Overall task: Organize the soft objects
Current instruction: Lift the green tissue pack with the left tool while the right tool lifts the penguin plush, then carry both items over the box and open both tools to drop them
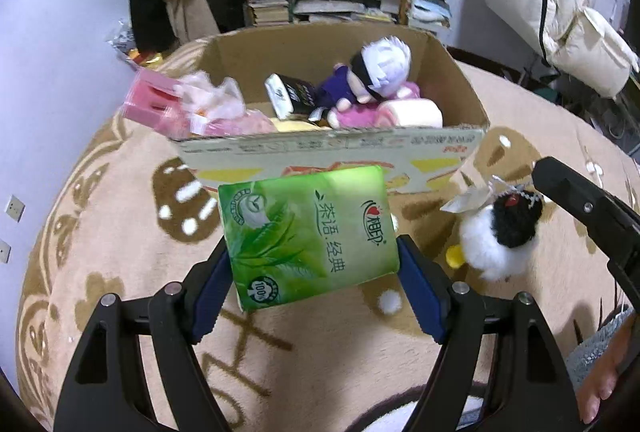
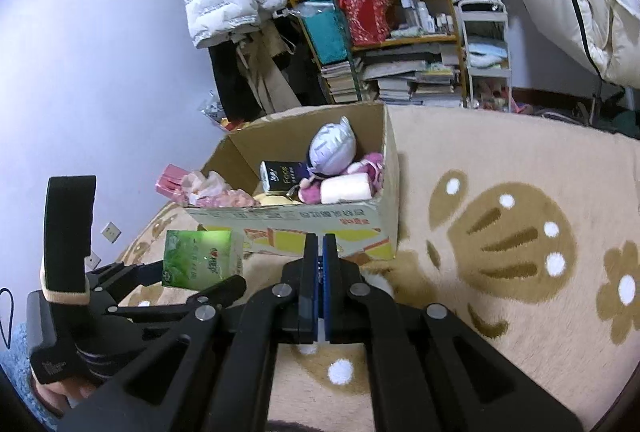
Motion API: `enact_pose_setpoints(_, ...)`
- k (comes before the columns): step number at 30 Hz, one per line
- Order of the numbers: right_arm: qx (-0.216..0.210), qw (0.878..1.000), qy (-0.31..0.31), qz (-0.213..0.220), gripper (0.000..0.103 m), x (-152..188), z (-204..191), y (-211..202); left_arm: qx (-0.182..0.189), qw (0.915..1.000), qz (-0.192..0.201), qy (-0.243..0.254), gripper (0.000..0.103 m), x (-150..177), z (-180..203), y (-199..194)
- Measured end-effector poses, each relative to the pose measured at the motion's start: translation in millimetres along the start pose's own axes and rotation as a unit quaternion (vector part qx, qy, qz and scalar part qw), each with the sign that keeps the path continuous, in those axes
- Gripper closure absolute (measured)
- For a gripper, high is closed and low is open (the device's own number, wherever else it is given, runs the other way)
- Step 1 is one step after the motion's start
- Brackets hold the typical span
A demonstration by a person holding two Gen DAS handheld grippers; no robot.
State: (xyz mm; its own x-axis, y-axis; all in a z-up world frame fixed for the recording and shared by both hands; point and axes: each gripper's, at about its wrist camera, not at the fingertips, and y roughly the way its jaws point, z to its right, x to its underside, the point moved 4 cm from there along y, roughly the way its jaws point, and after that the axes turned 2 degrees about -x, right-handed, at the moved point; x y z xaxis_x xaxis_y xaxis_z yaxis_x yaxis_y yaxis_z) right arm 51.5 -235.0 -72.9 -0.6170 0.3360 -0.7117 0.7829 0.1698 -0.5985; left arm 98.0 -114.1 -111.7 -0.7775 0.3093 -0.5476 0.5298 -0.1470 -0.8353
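Box [image 1: 320,148] mostly filled, tissue pack [image 1: 308,232] on its way in
Left gripper [image 1: 316,264] jaws clamping pack; right gripper [image 2: 319,252] jaws together but dangling fluffy toy [image 1: 496,236] by its tag, both needing boxing

Both my views are evenly lit by soft indoor light, with no hard shadows on the beige carpet [image 1: 120,272]. A pale sheen glares off the top of the green tissue pack [image 1: 308,232] in my left claw. The fisheye bends the room strongly and leaves black corners. The pink pack [image 1: 154,100] looks smeared; distant shelves [image 2: 400,12] stay fairly sharp.
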Motion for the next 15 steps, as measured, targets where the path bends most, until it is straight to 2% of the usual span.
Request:
enact_pose_setpoints(8,-0.01,0.999,-0.016,0.035,0.1,-11,-14,-26,-0.027,0.9985,0.047,-0.013,0.026,-4,-17,-34)
enact_pose_setpoints(15,-0.023,0.997,-0.03,0.07,0.1,-31,-29,-48,-0.051,0.9933,0.103,-0.009,0.026,-16,-26,-67)
